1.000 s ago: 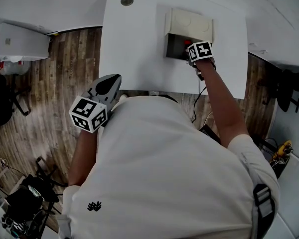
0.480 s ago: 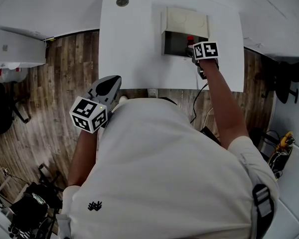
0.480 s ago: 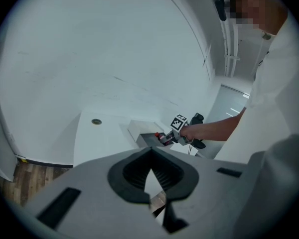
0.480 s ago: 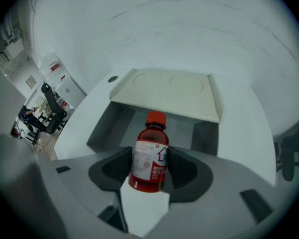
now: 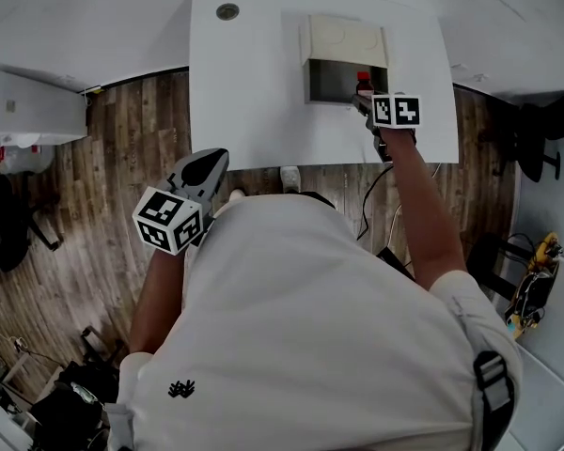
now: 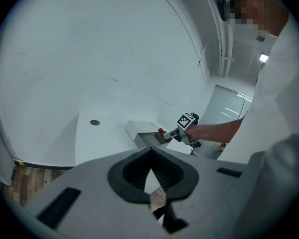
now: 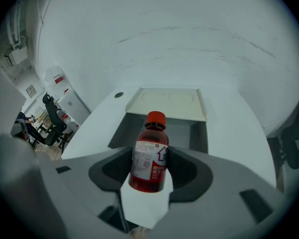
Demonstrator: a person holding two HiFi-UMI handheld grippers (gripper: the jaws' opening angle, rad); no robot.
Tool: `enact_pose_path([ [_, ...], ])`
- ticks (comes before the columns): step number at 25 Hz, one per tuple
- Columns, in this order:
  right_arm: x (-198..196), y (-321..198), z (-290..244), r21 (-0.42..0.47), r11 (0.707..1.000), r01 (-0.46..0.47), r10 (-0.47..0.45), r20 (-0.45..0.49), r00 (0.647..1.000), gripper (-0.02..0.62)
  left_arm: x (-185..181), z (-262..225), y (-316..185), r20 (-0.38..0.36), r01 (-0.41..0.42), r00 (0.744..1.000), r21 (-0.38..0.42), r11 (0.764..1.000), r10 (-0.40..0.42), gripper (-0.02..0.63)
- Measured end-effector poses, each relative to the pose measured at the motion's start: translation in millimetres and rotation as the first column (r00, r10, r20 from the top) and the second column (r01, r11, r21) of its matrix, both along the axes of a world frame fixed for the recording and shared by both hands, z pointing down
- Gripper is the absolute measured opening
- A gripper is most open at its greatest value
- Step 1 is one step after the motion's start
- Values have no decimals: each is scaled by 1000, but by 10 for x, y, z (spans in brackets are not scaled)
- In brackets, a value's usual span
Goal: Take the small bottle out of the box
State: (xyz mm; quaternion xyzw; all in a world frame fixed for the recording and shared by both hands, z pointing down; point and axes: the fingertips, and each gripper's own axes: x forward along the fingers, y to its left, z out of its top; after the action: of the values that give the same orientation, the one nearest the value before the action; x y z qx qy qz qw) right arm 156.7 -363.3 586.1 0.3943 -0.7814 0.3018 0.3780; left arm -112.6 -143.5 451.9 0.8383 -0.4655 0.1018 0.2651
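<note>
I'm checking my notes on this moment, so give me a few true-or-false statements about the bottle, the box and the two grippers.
1. The right gripper grips the bottle. True.
2. The bottle's cap is blue. False: it is red.
3. The box is shut. False: its lid stands open.
4. The left gripper holds nothing. True.
5. The box sits on the floor. False: it sits on the white table.

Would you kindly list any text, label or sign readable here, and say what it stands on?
No words are readable anywhere.
Label on the small bottle: print too blurred; only an upward arrow shows.
Marker cubes: black-and-white squares, no letters.
Shirt logo: too small to read.
</note>
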Motion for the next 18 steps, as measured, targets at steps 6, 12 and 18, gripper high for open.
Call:
enact_pose_path([
  [6, 26, 355, -186, 46, 997, -57, 55, 46, 997, 225, -72, -10, 147, -1, -49, 999, 12, 999, 49, 6],
  [12, -8, 830, -373, 81, 991, -105, 98, 95, 991, 224, -135, 18, 362, -12, -110, 994, 16, 994, 110, 6],
  [18, -46, 1289, -583, 124, 980, -155, 134, 157, 978, 224, -146, 57, 517, -30, -165, 986, 15, 986, 165, 6],
])
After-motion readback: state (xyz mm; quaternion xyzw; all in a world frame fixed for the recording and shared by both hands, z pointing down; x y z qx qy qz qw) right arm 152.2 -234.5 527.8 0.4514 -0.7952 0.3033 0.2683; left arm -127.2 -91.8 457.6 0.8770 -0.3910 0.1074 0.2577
